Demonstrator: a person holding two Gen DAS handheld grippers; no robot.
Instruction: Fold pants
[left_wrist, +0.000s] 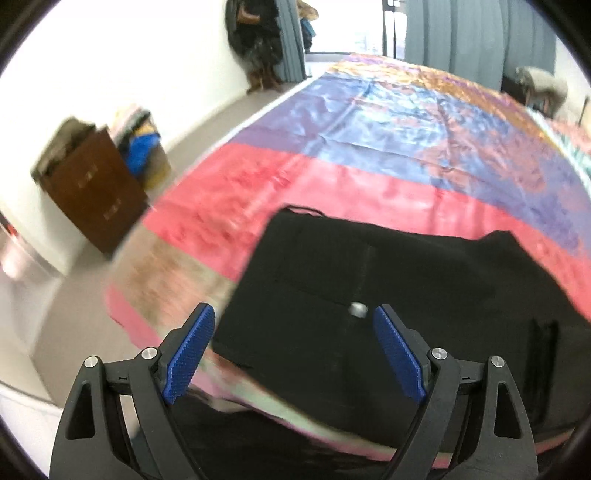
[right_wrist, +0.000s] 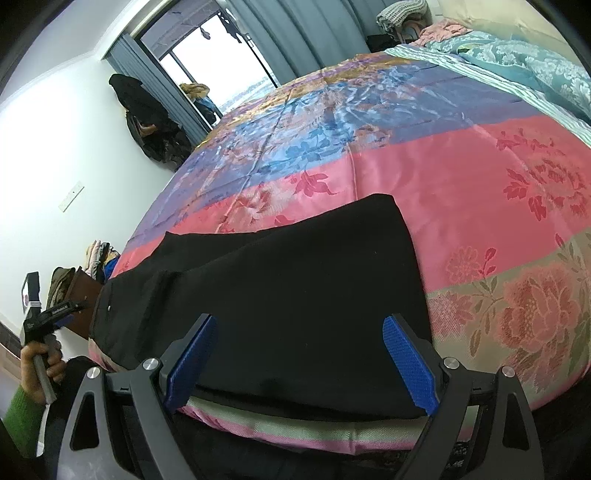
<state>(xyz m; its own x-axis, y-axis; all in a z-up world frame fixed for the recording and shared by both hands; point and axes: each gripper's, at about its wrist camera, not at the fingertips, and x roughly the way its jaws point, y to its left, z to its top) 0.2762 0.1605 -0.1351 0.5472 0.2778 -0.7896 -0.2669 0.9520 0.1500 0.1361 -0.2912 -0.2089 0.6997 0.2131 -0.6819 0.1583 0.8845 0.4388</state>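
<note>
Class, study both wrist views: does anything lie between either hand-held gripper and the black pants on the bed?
Nothing visible does. The black pants lie flat on the bedspread with nothing on them. The left hand-held gripper and right hand-held gripper are both open just above the fabric, with only air between.

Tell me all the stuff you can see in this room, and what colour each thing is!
pants: one, black, spread flat on the near edge of the bed
bedspread: one, pink, blue and purple with flowers, covering the bed
quilt: one, teal, heaped at the bed's far right end
cabinet: one, brown, against the white wall on the left
curtains: grey-blue, beside the bright window
dark clothes: black, hanging on the wall by the window
left gripper: one, black with blue pads, jaws open above the pants
right gripper: one, black with blue pads, jaws open above the pants
hand: one, green sleeve, holding the left gripper's handle
</note>
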